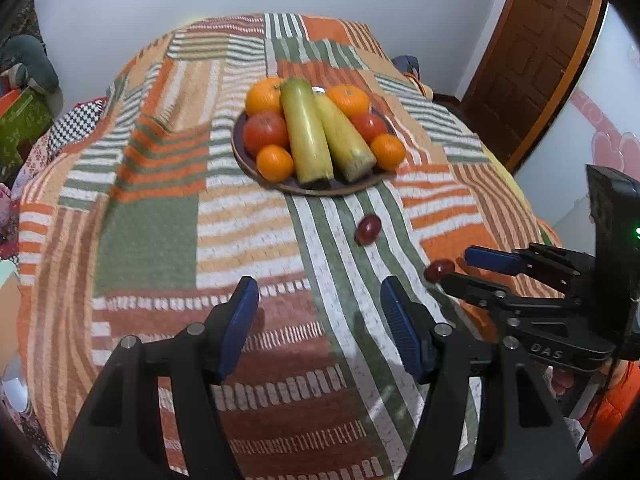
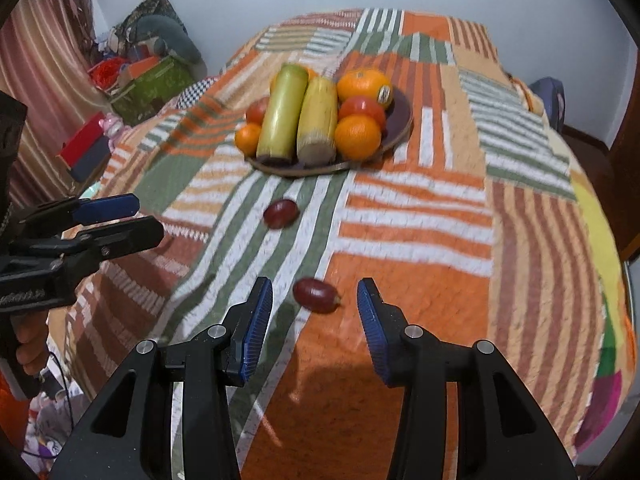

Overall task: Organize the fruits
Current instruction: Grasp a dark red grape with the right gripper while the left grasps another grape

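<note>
A dark round plate (image 1: 256, 168) (image 2: 402, 120) sits on the striped bedspread. It holds oranges (image 1: 275, 163), red tomatoes (image 1: 265, 131) and two long yellow-green gourds (image 1: 306, 132) (image 2: 282, 114). Two dark red grapes lie loose on the cloth: one (image 1: 367, 229) (image 2: 281, 213) nearer the plate, one (image 1: 439, 269) (image 2: 316, 294) just ahead of my right gripper. My right gripper (image 2: 315, 330) (image 1: 456, 268) is open, its fingers on either side of the near grape. My left gripper (image 1: 319, 322) (image 2: 136, 220) is open and empty, over the cloth.
The striped bedspread (image 1: 160, 208) covers the whole bed. Boxes and clutter (image 2: 140, 80) stand at the left against the wall. A brown wooden door (image 1: 536, 52) is at the right.
</note>
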The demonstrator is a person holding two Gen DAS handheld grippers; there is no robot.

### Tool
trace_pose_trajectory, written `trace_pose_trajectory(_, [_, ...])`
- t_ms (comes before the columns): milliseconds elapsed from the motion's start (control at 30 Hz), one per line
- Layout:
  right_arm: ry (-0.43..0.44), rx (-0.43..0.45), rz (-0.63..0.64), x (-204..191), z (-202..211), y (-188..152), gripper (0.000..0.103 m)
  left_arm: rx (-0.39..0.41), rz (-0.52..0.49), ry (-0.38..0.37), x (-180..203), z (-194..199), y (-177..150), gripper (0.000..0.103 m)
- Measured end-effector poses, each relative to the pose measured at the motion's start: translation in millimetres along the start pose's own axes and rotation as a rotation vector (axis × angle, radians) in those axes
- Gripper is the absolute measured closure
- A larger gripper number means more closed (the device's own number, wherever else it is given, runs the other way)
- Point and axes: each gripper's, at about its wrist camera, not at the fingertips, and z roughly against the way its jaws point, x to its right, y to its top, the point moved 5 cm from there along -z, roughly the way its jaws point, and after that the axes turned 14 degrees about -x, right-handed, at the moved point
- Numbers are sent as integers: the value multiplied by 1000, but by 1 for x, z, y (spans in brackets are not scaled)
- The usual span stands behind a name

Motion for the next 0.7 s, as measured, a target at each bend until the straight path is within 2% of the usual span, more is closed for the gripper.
trace_pose_trajectory(100, [4, -33, 16, -3, -13, -2, 62, -24, -30, -12, 5, -8, -3, 40])
trace_pose_trajectory(200, [-9, -30, 20, -3, -17, -1, 62, -30, -39, -18, 7, -12, -2, 40])
trace_pose_trajectory(267, [-10, -23, 17, -2, -17, 0, 67, -35, -39, -20, 7, -15, -1, 40])
trace_pose_trajectory(333, [-28, -18, 20, 0, -17, 0, 77, -36, -39, -20, 8, -18, 2, 40])
trace_pose_trajectory(500, [6, -5, 12, 7, -11, -1, 78, -50, -68, -35, 16, -30, 11, 49])
trace_pose_trajectory(700, [27, 30, -23, 22, 1, -2, 78, -74, -87, -22, 29, -52, 33, 54])
